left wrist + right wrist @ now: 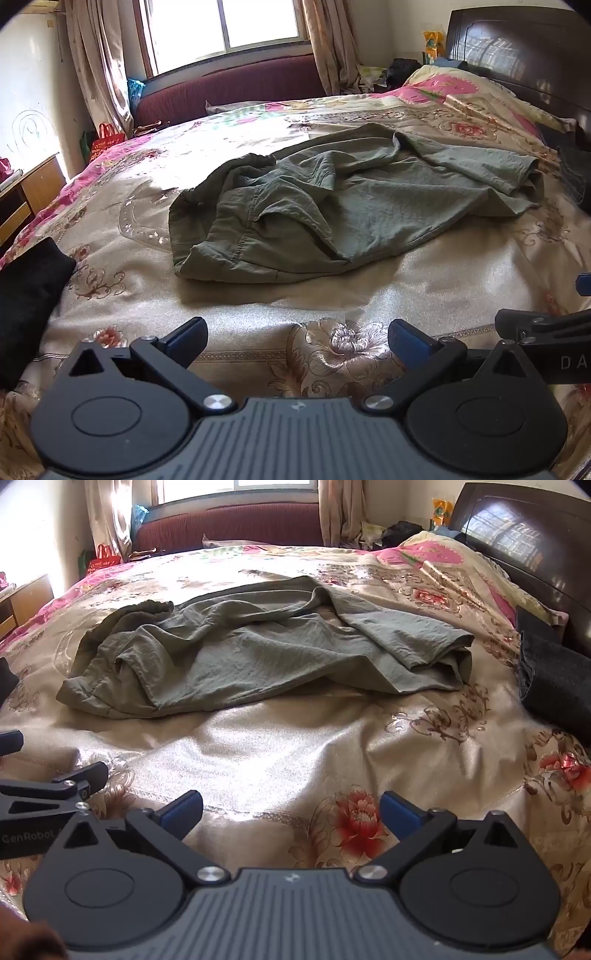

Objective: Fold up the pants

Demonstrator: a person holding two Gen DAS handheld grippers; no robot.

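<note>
Pants (pixel 332 206): olive, lying crumpled mid-bed on the bedspread (pixel 332 302), waistband end bunched to the left, legs trailing right and overlapping each other. Unfolded; nothing is gripping them.

Left gripper (pixel 297 338): hovering low over the near edge of the bed, jaws standing wide, empty, well short of the pants.

Right gripper (pixel 291 808): sitting just beside the left one, jaws likewise wide and empty, pointing at the same heap.

Step in hand, as judged: reaching in to spread the pants flat before any fold. Doing it well probably means the left taking the waistband (pixel 147 609) and the right taking a leg hem (pixel 443 650), each pinching a single layer at an edge, then pulling apart so the legs are lying one on the other without twist.

Surroundings: black cloth (pixel 29 306) lying at the left edge; dark cloth (pixel 554 686) lying at the right, near the leg hems, possibly another garment, though the view is cutting it off. Headboard (pixel 535 554) far right; window (pixel 229 26) and red sofa (pixel 229 88) behind.

Obstruction: none between grippers and pants. The dark cloth is crowding the space where the legs would be stretching out.
</note>
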